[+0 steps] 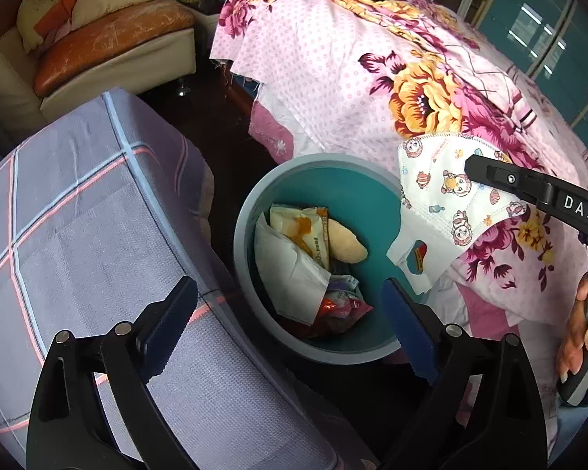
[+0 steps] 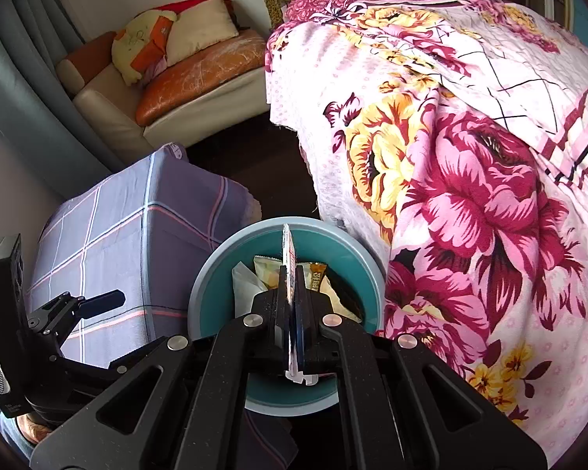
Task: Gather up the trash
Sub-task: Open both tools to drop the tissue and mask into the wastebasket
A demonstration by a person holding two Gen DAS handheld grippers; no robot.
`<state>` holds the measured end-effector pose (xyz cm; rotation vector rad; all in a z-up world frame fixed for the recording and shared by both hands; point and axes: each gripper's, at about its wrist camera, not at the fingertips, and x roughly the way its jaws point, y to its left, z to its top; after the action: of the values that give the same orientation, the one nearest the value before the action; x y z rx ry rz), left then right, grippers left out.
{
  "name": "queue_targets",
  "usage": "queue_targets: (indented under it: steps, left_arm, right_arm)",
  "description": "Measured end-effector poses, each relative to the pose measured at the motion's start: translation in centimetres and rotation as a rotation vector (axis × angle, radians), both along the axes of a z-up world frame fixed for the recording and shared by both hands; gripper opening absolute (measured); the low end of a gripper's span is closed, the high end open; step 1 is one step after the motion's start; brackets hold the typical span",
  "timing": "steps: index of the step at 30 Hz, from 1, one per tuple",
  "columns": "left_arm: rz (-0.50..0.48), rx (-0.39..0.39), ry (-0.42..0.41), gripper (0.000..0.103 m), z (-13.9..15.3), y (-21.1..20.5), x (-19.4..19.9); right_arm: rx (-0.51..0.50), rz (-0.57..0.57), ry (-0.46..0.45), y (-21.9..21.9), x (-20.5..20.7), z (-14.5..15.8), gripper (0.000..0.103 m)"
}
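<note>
Left wrist: right claw [image 1: 475, 167] pinching mask [image 1: 443, 211] at bin's [image 1: 254, 211] three o'clock, ready to drop; left claw [image 1: 290, 325] wide, idle.

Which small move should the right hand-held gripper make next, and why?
Probably carry the face mask slightly further over the bin, then open. The right hand-held gripper is shut on it, but in the left view the mask hangs at the rim, beside the bed.

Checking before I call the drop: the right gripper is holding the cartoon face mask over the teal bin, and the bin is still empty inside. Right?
Not quite. The right gripper does hold the face mask over the teal bin, but the bin is not empty: the left wrist view shows wrappers lying in it.
</note>
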<state>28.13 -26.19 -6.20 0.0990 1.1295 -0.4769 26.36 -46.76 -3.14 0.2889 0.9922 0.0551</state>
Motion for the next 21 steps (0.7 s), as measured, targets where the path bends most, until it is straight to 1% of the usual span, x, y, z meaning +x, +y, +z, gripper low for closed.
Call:
queue_targets:
  steps: [7,10,11,12,13,15,16,17,18,20,21]
  left_arm:
    - [0.051,-0.014,0.031,0.095,-0.5,2.7,0.0]
    - [0.069,-0.020,0.037,0.095,-0.6,3.6,0.1]
    - [0.074,-0.020,0.040,0.095,-0.6,3.8,0.2]
    - [0.077,-0.021,0.042,0.095,-0.7,3.9,0.2]
    - [0.078,-0.023,0.044,0.095,-0.7,4.1,0.2]
    - [0.080,-0.023,0.042,0.095,-0.7,4.4,0.1]
    - [0.081,-0.024,0.043,0.095,-0.7,4.5,0.1]
    - [0.081,-0.025,0.044,0.095,-0.7,4.5,0.1]
    - [0.081,-0.027,0.046,0.095,-0.7,4.6,0.1]
    - [0.081,-0.025,0.046,0.095,-0.7,4.7,0.1]
    - [0.079,-0.027,0.049,0.095,-0.7,4.7,0.1]
  right_arm:
    - [-0.015,0.000,0.017,0.7,0.5,-0.2,0.003]
    - [-0.014,0.008,0.025,1.5,0.8,-0.4,0.009]
    - [-0.009,0.013,0.027,1.6,0.8,-0.4,0.023]
    - [-0.014,0.015,0.025,1.9,0.9,-0.4,0.043]
    - [-0.023,0.016,0.019,2.2,0.8,-0.3,0.048]
    - [-0.025,0.019,0.016,2.5,0.9,-0.2,0.054]
    - [-0.020,0.019,0.021,2.6,0.9,-0.2,0.058]
    - [-0.016,0.015,0.029,2.6,1.0,-0.3,0.073]
    - [-0.021,0.015,0.030,2.8,1.0,-0.3,0.078]
    - [-0.046,0.022,0.042,3.1,1.0,-0.3,0.079]
    - [-0.050,0.024,0.054,3.3,1.0,-0.3,0.085]
